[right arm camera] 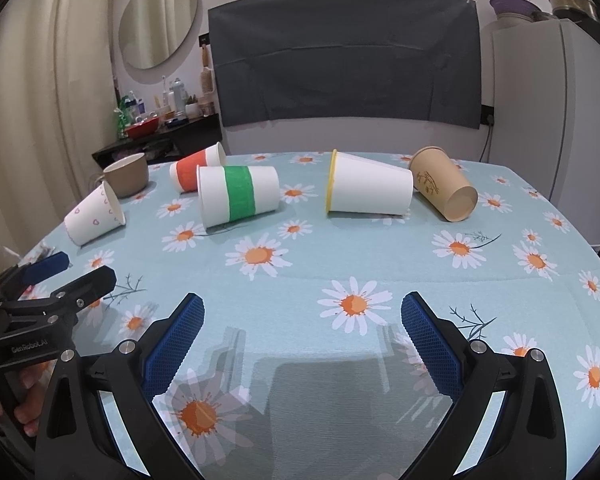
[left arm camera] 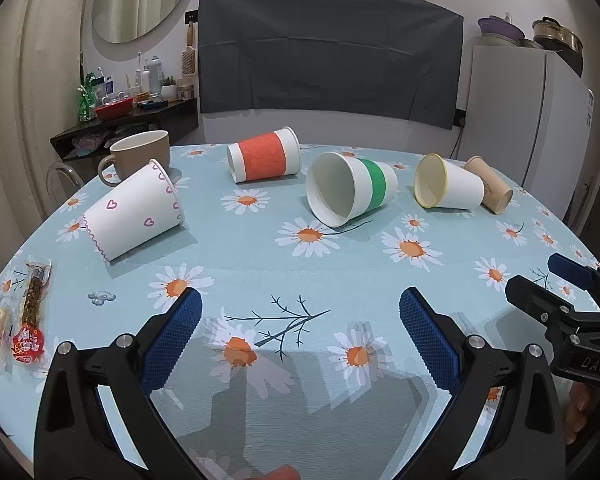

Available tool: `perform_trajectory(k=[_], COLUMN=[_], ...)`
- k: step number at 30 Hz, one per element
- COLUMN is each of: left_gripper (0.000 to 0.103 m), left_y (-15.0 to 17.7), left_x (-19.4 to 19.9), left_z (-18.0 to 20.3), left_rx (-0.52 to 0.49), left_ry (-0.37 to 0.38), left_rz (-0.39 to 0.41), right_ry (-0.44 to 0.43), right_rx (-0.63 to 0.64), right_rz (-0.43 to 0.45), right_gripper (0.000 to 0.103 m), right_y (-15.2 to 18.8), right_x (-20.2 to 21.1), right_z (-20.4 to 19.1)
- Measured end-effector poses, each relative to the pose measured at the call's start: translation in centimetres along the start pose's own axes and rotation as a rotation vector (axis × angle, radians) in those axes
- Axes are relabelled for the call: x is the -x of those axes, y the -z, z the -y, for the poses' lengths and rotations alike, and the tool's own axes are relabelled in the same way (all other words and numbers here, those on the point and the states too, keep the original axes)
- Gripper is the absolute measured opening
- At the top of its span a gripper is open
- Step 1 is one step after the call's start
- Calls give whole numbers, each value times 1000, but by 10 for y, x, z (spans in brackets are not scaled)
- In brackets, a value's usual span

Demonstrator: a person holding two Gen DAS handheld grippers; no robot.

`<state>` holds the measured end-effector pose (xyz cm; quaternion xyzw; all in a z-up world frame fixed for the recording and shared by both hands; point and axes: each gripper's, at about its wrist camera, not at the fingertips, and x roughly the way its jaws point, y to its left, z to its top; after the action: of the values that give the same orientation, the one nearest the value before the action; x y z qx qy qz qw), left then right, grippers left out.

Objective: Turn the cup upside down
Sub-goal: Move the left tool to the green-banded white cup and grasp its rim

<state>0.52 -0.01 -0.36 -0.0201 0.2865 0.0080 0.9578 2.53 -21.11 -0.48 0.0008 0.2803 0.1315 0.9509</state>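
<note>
Several paper cups lie on their sides on the daisy tablecloth: a heart-print cup [left arm camera: 134, 210] [right arm camera: 95, 216], an orange-band cup [left arm camera: 262, 155] [right arm camera: 196, 168], a green-band cup [left arm camera: 350, 190] [right arm camera: 238, 196], a yellow-rim cup [left arm camera: 448, 188] [right arm camera: 370, 190] and a brown cup [left arm camera: 490, 186] [right arm camera: 444, 190]. My left gripper [left arm camera: 300, 316] is open and empty, low over the near table; it also shows in the right wrist view [right arm camera: 74, 270]. My right gripper [right arm camera: 302, 316] is open and empty; it shows in the left wrist view [left arm camera: 548, 276] at the right edge.
A brown ceramic mug [left arm camera: 140, 156] [right arm camera: 126, 174] stands upright at the far left. Snack packets [left arm camera: 30, 316] lie at the table's left edge. A white fridge [left arm camera: 532, 120] stands behind the table at right, a dark shelf [left arm camera: 128, 124] with clutter at back left.
</note>
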Motion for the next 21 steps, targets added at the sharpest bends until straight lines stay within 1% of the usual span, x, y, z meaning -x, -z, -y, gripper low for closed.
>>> perform_trajectory(k=[4, 6, 9, 11, 14, 15, 16, 17, 20, 21], left_gripper=[97, 97, 97, 97, 97, 96, 92, 90, 89, 85], left_y=[-3, -6, -9, -14, -25, -29, -33, -38, -49, -52], left_x=[-6, -11, -24, -34, -48, -54, -58, -63, -78, -83], left_z=[7, 12, 12, 12, 14, 14, 14, 15, 19, 20], left_rx=[-52, -72, -64, -43, -43, -39, -29, -27, -33, -34], left_ry=[56, 71, 99, 97, 88, 93, 100, 106, 122, 125], left_rz=[-40, -68, -128, -162, -193, -211, -218, -223, -251, -260], right_ry=[-12, -16, -26, -37, -39, -39, -43, -48, -62, -61], right_rx=[-10, -18, -19, -35, -54, -60, -66, -70, -78, -80], right_rz=[5, 10, 1, 10, 5, -1, -6, -9, -8, -4], right_gripper=[95, 95, 95, 95, 95, 95, 95, 95, 95, 95], right_y=[-1, -1, 0, 0, 1, 1, 2, 2, 2, 2], right_x=[0, 1, 2, 5, 7, 7, 7, 7, 8, 9], right_z=[2, 5, 8, 14, 24, 27, 30, 32, 37, 39])
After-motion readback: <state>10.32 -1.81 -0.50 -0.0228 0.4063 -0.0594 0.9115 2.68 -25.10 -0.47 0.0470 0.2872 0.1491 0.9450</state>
